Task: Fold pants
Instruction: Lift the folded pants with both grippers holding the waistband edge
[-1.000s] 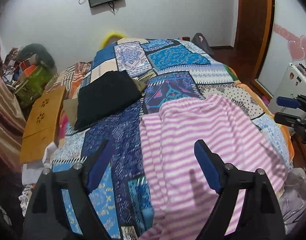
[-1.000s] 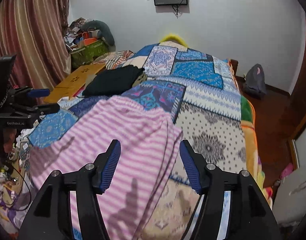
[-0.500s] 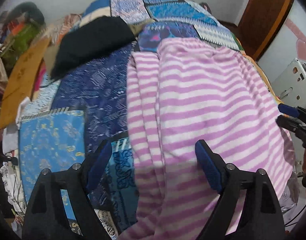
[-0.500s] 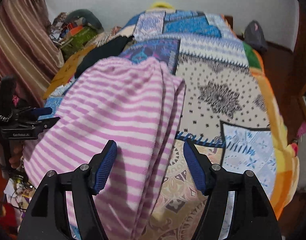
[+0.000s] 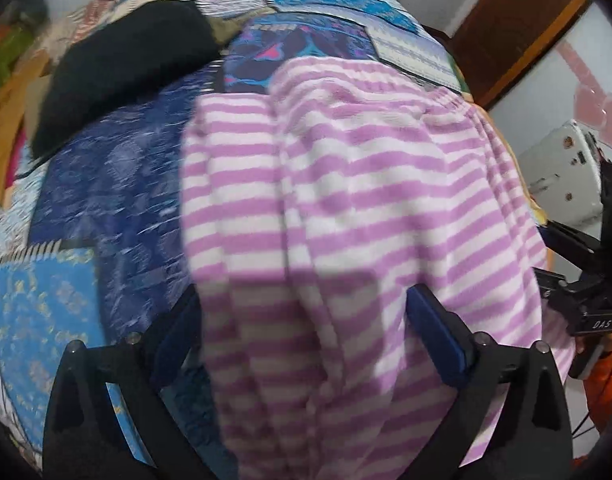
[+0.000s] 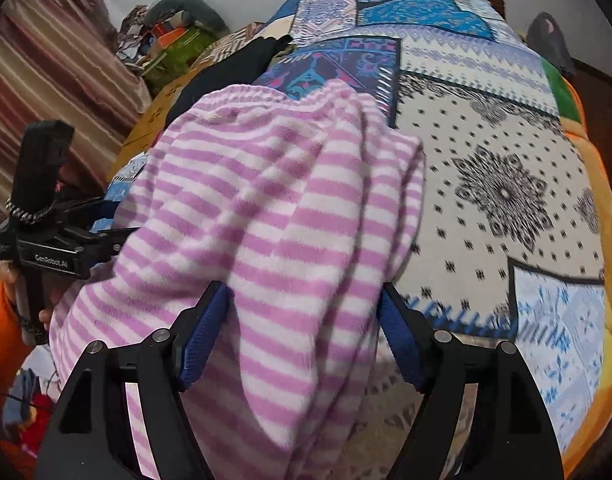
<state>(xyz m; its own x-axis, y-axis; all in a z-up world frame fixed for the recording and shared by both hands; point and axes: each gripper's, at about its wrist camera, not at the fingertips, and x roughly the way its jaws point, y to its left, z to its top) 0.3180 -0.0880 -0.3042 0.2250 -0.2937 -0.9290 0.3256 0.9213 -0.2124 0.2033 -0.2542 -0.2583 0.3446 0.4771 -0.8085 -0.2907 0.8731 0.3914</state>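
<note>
Pink-and-white striped fleece pants [image 5: 346,200] lie lengthwise on a patchwork bedspread [image 5: 105,184], waistband at the far end. My left gripper [image 5: 306,316] hangs low over their near left part. Its jaws are opening wide, with the fabric under and between them and the pads off the cloth. In the right wrist view the pants [image 6: 265,200] bunch along their right edge. My right gripper [image 6: 301,308] straddles that near right part, its jaws also opening and not pinching. Each view shows the other gripper at its edge: the right gripper [image 5: 586,292] and the left gripper [image 6: 53,248].
A black folded garment [image 5: 121,60] lies on the bed beyond the pants, to the left. A striped curtain [image 6: 45,80] and piled clutter [image 6: 173,40] stand at the bed's left. A white appliance [image 5: 562,176] and a wooden door [image 5: 518,20] are on the right.
Both grippers have sunk toward the near end of the pants and tipped downward. The wall and screen have left the views. Both pairs of jaws stand wider than before.
</note>
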